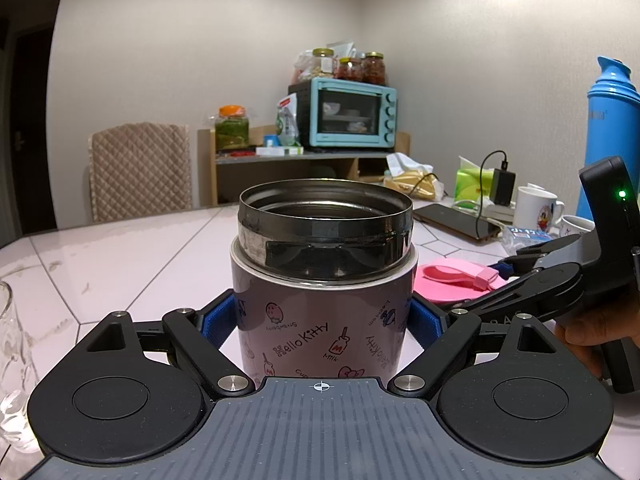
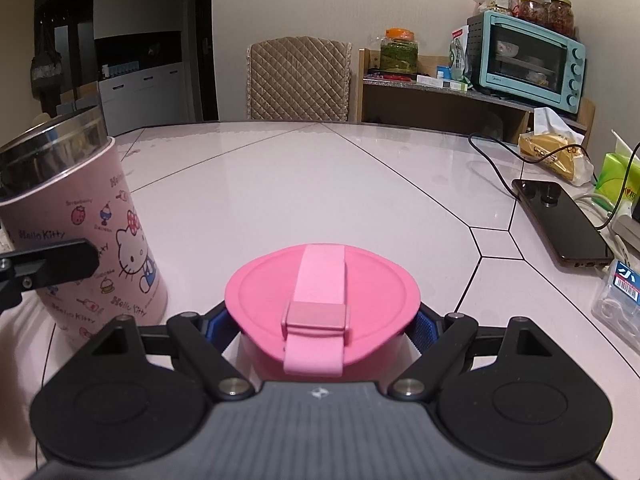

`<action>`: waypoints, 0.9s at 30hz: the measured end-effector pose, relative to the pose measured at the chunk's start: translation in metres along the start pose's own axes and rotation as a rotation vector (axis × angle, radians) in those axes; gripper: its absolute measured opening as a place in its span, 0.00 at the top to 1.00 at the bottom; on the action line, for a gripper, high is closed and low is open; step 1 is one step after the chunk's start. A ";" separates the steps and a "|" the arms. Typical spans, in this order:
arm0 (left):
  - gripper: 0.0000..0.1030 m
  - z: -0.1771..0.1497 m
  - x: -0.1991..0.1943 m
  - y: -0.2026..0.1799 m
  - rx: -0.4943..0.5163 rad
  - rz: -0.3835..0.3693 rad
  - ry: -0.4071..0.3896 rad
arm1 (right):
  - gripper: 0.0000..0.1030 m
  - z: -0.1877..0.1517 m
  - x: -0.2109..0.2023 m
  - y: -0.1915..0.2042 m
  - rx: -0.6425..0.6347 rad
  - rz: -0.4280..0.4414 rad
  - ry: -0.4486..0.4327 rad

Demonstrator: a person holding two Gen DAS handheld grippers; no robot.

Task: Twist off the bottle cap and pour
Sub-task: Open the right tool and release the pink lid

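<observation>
Cap is off. The pink Hello Kitty food jar (image 1: 320,300) stands upright on the white tiled table (image 1: 120,248), steel threaded neck bare and mouth open. The inside is dark and its contents cannot be made out from the left wrist view.

Left gripper (image 1: 320,320): jaws closed onto the jar body, blue pads (image 1: 219,320) pressing on either side of the printed wall below the steel collar. Firm hold, jar vertical.

Right gripper (image 2: 324,324): jaws closed on the pink lid (image 2: 322,292), pads against its rim on both sides. The lid lies flat, strap handle (image 2: 320,280) facing up, low over the table or resting on it; contact with the surface cannot be told. It sits just right of the jar, apart from it. A hand (image 1: 596,332) shows behind the right gripper in the left wrist view.

Step in hand: unscrewing appears done, and the lid is being parked beside the jar. The pour is not yet begun.

A clear glass (image 1: 12,360) stands at the far left edge of the left wrist view, near the jar; likely the receiver.

Next move, as judged: release the lid on the table and clear the right gripper. Then lift the jar with the left, carry its mouth over the glass and tilt slowly. The wide mouth will run fast, so tip gently. A phone (image 2: 560,224) and charger cable (image 2: 496,152) lie to the right, well apart from the jar; keep spill away from them.
</observation>
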State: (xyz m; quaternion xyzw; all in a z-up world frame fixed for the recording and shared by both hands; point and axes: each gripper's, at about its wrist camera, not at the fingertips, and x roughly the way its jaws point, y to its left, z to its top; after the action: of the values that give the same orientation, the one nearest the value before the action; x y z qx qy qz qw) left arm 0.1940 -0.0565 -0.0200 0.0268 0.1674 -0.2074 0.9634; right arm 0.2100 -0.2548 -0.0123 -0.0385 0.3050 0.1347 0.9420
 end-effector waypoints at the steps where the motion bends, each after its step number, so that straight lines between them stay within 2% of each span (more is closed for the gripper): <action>1: 0.12 0.000 0.000 0.000 -0.001 0.000 0.000 | 0.17 0.000 0.000 0.000 -0.001 0.000 0.002; 4: 0.12 0.000 0.001 0.000 -0.004 -0.001 0.000 | 0.16 0.000 0.001 0.001 -0.004 -0.002 0.009; 15: 0.12 0.002 0.002 0.003 -0.013 -0.009 0.004 | 0.00 -0.001 0.001 0.004 -0.018 -0.019 0.014; 27: 0.12 0.003 0.004 0.007 -0.012 -0.009 0.016 | 0.00 -0.006 -0.013 -0.001 0.015 0.001 -0.045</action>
State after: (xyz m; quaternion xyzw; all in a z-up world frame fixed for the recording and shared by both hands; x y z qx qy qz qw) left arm 0.2010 -0.0517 -0.0189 0.0218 0.1766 -0.2105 0.9613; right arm 0.1970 -0.2596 -0.0094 -0.0281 0.2848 0.1338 0.9488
